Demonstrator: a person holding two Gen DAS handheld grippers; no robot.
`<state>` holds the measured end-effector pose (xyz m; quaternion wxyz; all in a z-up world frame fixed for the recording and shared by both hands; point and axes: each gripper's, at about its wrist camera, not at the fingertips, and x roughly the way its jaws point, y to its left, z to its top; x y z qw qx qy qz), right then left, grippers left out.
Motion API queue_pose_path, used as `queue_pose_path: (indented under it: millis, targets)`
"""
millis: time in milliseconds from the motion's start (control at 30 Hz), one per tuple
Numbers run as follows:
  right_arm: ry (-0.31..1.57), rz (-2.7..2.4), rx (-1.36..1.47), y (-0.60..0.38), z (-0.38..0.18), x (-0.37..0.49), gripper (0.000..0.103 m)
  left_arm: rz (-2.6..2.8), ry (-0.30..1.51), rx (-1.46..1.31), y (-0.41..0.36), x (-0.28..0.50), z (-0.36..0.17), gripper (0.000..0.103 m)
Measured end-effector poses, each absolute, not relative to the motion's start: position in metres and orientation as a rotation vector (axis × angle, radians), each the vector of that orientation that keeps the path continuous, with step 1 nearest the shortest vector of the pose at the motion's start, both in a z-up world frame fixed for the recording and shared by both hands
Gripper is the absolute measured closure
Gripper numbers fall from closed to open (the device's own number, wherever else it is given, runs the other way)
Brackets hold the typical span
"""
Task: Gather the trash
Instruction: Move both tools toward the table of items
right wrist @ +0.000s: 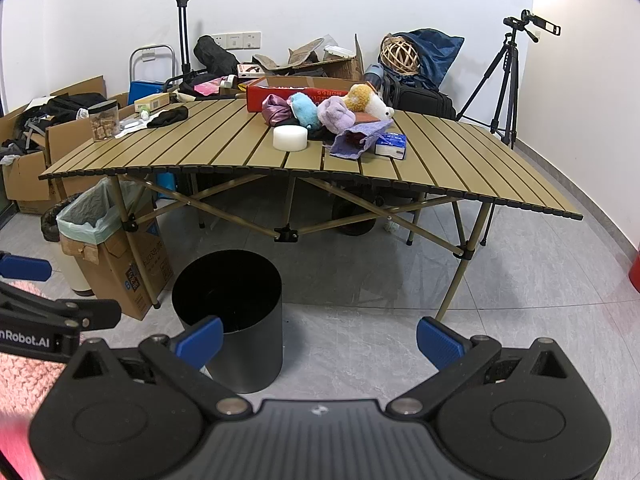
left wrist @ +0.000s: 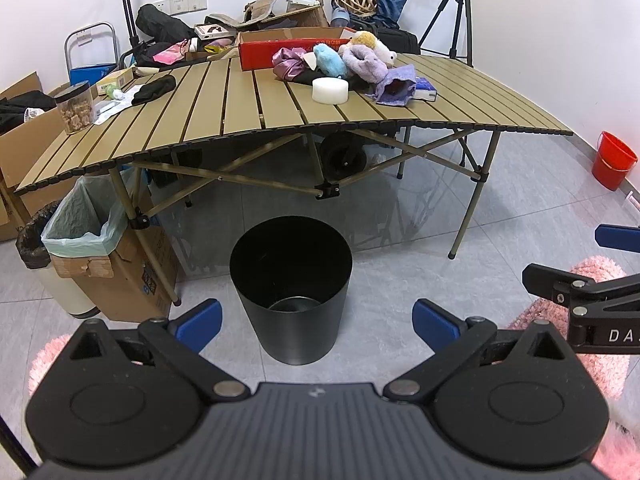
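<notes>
A black round trash bin [left wrist: 291, 288] stands on the grey floor in front of the slatted folding table [left wrist: 248, 112]; it also shows in the right wrist view [right wrist: 228, 316]. It looks empty. My left gripper [left wrist: 317, 326] is open and empty, hovering just short of the bin. My right gripper [right wrist: 320, 342] is open and empty, to the right of the bin. On the table lie a white round foam block [left wrist: 330, 89], a purple cloth [left wrist: 394, 87], a small blue-white box [right wrist: 391, 145], plush toys [right wrist: 336, 114] and a black cloth [left wrist: 154, 89].
A cardboard box lined with a green bag [left wrist: 86, 220] stands at the table's left leg. A jar [left wrist: 75, 107] stands on the table's left. A red bucket [left wrist: 614, 159] sits by the right wall. A tripod [right wrist: 506, 80] stands behind. Pink fluffy slippers [left wrist: 588, 320] are near me.
</notes>
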<state>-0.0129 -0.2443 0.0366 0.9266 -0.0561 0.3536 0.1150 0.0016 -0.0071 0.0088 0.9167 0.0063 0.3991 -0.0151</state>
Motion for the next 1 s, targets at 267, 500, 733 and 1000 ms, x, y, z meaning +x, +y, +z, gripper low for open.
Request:
queue_pose_path:
  millis: [267,500,733,1000]
  targets:
    - [0.725,0.236,-0.115,-0.2445,0.0367,-0.0129,0.000,-0.030,0.821,0.014,-0.0077,0.0013,0.0085,0.000]
    - [0.725,0.236,-0.115,-0.2447,0.0371,-0.0131,0.000,-0.029,0.820,0.013,-0.0085,0.0007,0.0077,0.000]
    - [0.727,0.234,-0.113,-0.2455,0.0379,-0.0122,0.000,-0.029,0.818,0.015,-0.0088,-0.0001,0.0070,0.000]
    - [0.718,0.229,-0.115,-0.2489,0.0336,-0.0073,0.000,-0.020,0.795,0.027,-0.0084,0.0042,0.0114,0.000]
